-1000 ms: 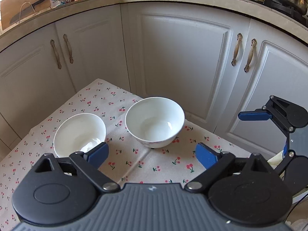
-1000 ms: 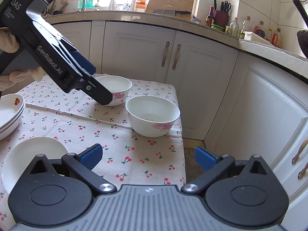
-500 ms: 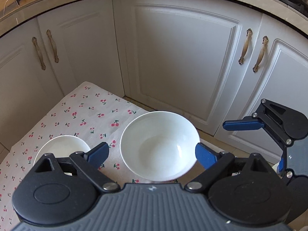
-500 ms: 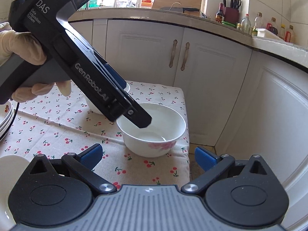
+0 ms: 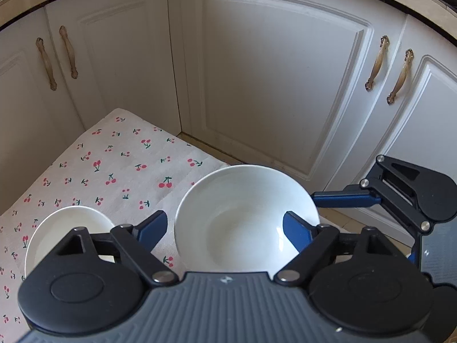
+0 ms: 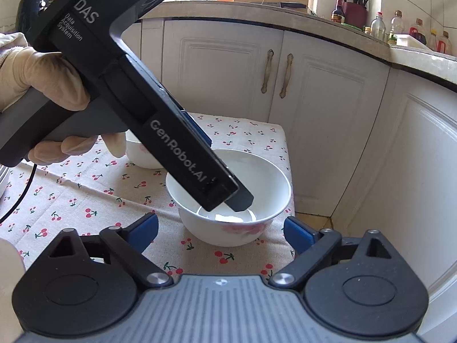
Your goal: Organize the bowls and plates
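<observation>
At the table's far corner, the left gripper point(image 5: 221, 227) straddles the near bowl's point(image 5: 242, 217) rim, jaws just closing, not yet pinching. The right gripper point(image 6: 221, 230), also narrowing, stands spread and empty beside it.

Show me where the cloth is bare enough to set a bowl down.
Bare cloth lies behind both bowls, toward the cabinets, and left of the near bowl in the right view. Crowded: around the near bowl, with both grippers closing in.
</observation>
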A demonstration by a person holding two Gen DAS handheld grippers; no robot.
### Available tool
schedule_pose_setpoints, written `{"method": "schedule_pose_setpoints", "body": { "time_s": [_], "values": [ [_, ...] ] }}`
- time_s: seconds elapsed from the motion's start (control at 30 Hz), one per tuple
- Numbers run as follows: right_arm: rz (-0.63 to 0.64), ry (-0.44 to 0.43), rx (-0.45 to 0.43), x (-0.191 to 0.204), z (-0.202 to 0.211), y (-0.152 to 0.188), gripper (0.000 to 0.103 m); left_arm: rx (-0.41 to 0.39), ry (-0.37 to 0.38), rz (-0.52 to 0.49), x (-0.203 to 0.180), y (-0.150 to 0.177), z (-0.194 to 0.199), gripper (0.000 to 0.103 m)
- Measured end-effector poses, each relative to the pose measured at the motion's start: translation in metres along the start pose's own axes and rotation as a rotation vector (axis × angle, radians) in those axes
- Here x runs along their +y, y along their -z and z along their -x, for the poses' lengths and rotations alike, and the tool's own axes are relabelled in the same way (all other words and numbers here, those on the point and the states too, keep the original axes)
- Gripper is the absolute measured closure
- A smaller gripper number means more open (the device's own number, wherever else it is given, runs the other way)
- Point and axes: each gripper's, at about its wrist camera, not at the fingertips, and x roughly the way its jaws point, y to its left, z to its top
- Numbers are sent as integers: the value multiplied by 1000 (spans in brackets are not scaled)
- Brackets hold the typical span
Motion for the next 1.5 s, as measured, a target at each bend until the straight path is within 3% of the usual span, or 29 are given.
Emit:
{"method": "schedule_pose_setpoints", "body": {
  "time_s": [0.5,1.0,1.5],
  "values": [
    [-24,1,0,-5,-8,-4,15,28,30,-2,4,-2,-15,26],
    [-21,11,11,-3,-10,-6,15,39,35,-12,5,-3,-17,26],
    [-6,8,33,10,16,-10,16,33,50,-3,-11,7,13,26]
  ]
}}
